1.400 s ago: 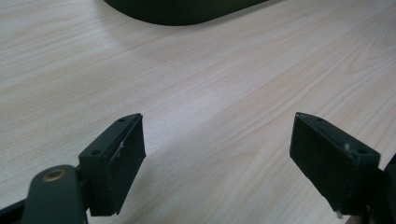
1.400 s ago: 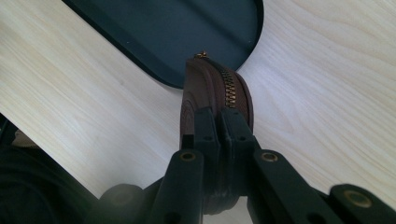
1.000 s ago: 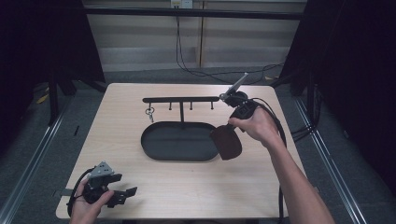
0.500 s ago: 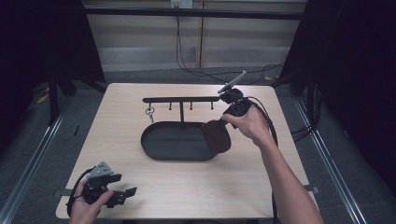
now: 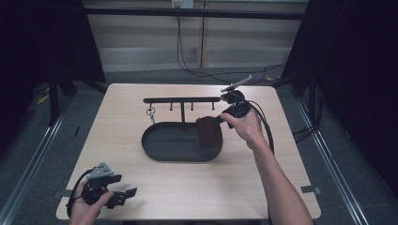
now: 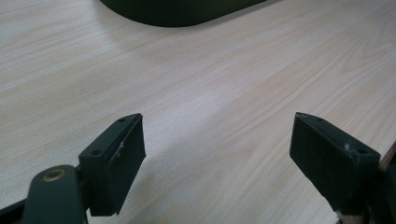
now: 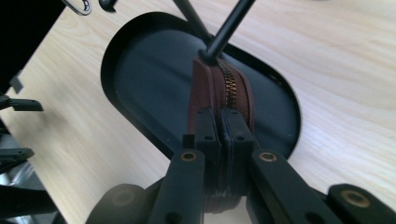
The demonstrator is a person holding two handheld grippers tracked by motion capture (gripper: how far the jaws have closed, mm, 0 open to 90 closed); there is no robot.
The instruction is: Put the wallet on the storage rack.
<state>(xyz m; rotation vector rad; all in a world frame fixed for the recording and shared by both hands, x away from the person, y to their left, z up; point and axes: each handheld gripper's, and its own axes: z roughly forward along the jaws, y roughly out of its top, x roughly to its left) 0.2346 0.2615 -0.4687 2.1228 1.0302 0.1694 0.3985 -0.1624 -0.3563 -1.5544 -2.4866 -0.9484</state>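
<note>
Up close, zipper teeth on the brown pouch [image 7: 224, 93] — right gripper [image 7: 220, 123] jaws clamping it; left gripper [image 6: 217, 154] jaws wide.

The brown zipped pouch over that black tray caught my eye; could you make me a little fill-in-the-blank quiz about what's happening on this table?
1. The right gripper is shut on a brown ____ pouch.
2. The pouch hangs over the oval black ____.
3. The left gripper has its jaws ____, with bare table between them.
4. A metal ring hangs from the black ____ behind the tray.

Missing words: zipped; tray; open; rack
</note>
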